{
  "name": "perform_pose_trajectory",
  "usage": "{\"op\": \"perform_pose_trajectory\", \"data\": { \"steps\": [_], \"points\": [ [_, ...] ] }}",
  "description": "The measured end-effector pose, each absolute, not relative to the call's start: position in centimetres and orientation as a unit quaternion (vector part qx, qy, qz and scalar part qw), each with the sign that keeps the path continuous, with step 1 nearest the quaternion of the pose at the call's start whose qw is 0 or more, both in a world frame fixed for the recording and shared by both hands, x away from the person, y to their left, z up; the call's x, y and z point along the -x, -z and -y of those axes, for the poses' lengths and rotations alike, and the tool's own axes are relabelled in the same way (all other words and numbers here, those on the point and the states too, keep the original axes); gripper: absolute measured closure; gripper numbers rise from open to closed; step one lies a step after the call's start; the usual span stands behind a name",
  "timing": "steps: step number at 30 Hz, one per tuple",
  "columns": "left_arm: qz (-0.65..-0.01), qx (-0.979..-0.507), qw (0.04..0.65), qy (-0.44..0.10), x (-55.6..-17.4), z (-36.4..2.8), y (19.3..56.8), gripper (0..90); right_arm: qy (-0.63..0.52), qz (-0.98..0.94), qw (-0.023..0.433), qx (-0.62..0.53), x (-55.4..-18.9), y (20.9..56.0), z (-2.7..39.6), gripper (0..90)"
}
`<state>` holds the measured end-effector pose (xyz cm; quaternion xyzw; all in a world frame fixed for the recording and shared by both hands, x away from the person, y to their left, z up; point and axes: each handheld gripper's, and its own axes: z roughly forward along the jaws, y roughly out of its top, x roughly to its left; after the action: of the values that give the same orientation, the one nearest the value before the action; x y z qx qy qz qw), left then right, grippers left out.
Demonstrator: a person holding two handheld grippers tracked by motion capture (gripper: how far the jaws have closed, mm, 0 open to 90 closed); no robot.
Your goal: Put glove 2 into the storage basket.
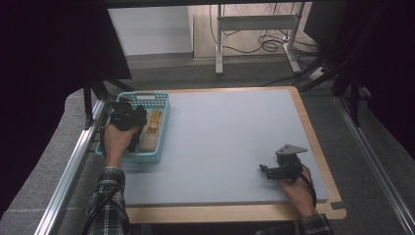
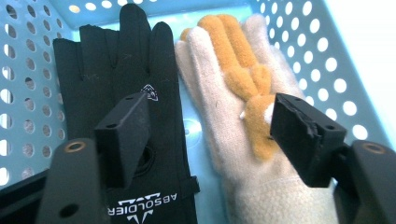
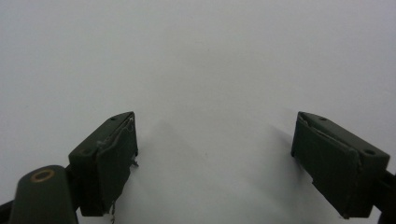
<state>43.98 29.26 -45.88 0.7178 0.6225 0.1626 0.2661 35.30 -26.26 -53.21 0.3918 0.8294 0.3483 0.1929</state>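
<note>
**Gloves in the basket, left gripper released**

The left gripper (image 2: 210, 135) hung half-open and empty over a black fabric glove (image 2: 126, 84) and a cream knitted glove with orange fingers (image 2: 233, 93), both lying flat, side by side, in the perforated turquoise plastic basket (image 2: 28, 93). Both appeared soft, light and limp, best pinched at the cuff. The right gripper (image 3: 215, 158) stood wide open, empty, above the grey table mat (image 3: 196, 56).

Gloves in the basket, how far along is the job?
Done: the black glove and cream glove lie flat, side by side, in the blue basket. In hand: nothing; the left gripper hangs open above them. The right gripper rests open over bare table. Nothing else awaits.
</note>
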Motion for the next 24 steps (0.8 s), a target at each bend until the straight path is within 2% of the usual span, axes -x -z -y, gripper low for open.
{"op": "perform_pose_trajectory", "data": {
  "steps": [12,24],
  "points": [
    [-0.616,-0.714,0.293,-0.157,-42.6,-29.9,45.5,14.9,-0.348,-0.829,0.193,-0.392,-35.3,53.2,26.3,13.9],
    [-0.578,-0.729,0.331,-0.159,-40.9,-28.3,44.0,5.5,-0.348,-0.830,0.194,-0.391,-35.3,53.2,26.3,13.9]
  ]
}}
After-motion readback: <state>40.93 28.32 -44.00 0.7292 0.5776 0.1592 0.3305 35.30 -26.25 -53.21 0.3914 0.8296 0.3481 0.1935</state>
